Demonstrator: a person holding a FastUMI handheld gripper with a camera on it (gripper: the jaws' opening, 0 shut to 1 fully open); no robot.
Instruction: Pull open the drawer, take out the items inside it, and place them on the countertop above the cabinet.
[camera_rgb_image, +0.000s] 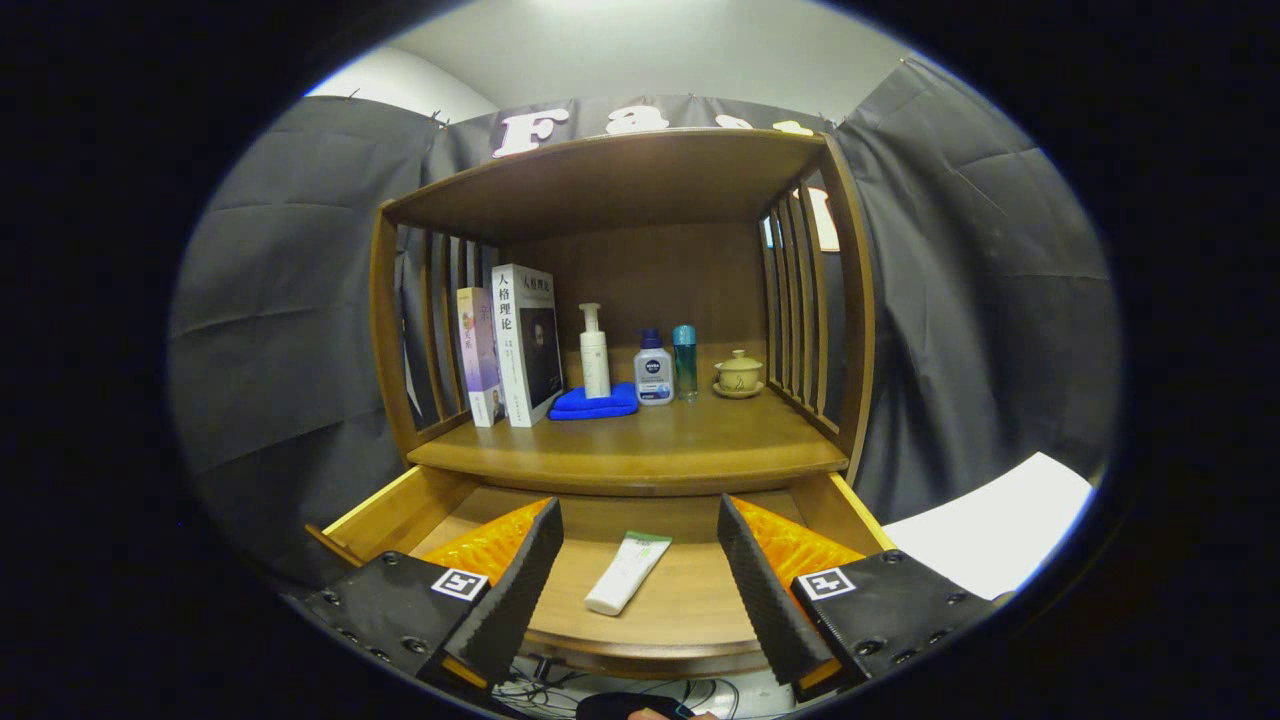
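My gripper (640, 535) is spread wide, fingers well apart, gripping nothing. It hovers over the pulled-out drawer (385, 515), pointing fwd & a bit down into it. Left finger's tip sits over the drawer's left part, right finger's tip over its right part.

Between the fingers, just ahead & lower, a white tube w/ green end (627, 572) lies flat on the drawer bottom, angled, cap end toward me, green end toward the cabinet. Not touching either finger. Tube print too small to make out.

Finger bodies cover the drawer's near corners, so I can't tell if anything else lies there. Drawer's back part is tucked under the countertop (640, 450), also hidden. Below the drawer front: some tangled cables (540, 680) & a dark rounded thing (625, 706) cut off at the bottom, can't tell what it is.

Beyond the fingers, on the countertop inside the slatted cabinet (850, 300): two books (510, 345) standing upright at left, a folded blue cloth (595, 402) just beside them, a white pump bottle (594, 352) behind the cloth, then a small bottle w/ blue cap (653, 370), a teal bottle (685, 362), & a lidded cup on a saucer (739, 373) at right. All stand toward the back; front of the countertop is bare wood.

Right of the cabinet, a white sheet-like surface (990, 535), partly cut off.
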